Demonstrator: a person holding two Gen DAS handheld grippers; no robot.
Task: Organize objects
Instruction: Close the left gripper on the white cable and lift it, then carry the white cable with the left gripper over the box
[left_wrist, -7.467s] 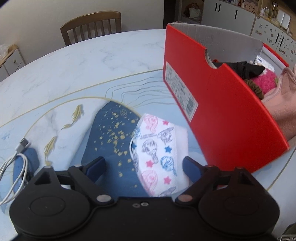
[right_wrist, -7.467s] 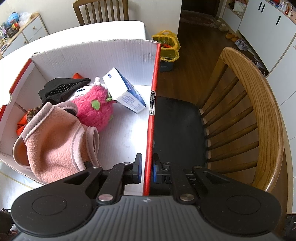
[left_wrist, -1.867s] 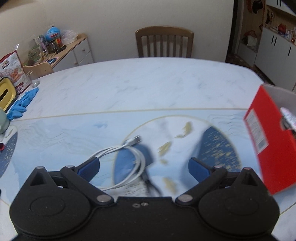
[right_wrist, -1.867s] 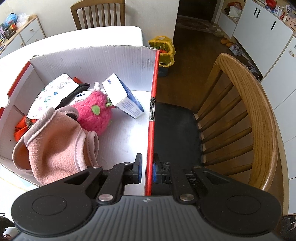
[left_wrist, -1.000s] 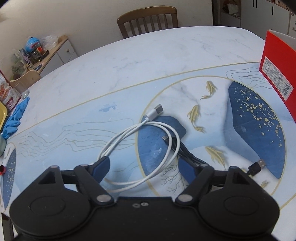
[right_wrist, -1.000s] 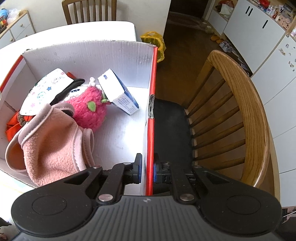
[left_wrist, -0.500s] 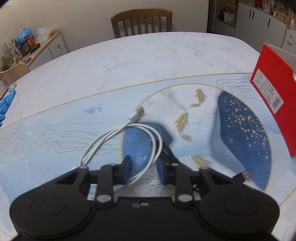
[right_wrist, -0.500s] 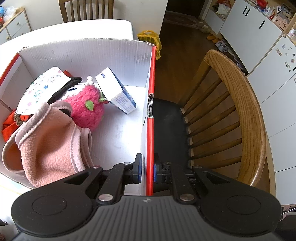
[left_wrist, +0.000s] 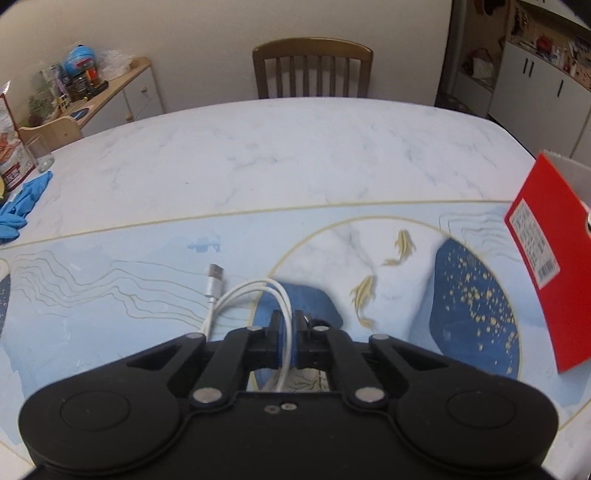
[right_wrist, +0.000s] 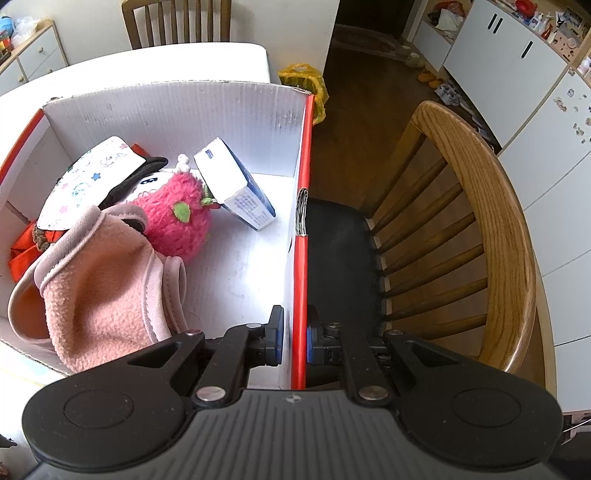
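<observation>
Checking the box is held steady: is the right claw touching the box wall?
Touching. The right wrist view shows the right claw pinching the red box wall between both pads.

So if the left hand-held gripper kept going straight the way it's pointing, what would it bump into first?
Probably the table. The left hand-held gripper points down and forward, shut on the white cable, so that cable would press onto the tabletop just ahead. How far above the top it is can't be told.

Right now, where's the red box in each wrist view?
Left wrist: red box at the right edge, on the table, label facing the camera.
Right wrist: it fills the left half, its side wall clamped in the right tool.
Shared landmark: the slatted chair beyond the table.
</observation>
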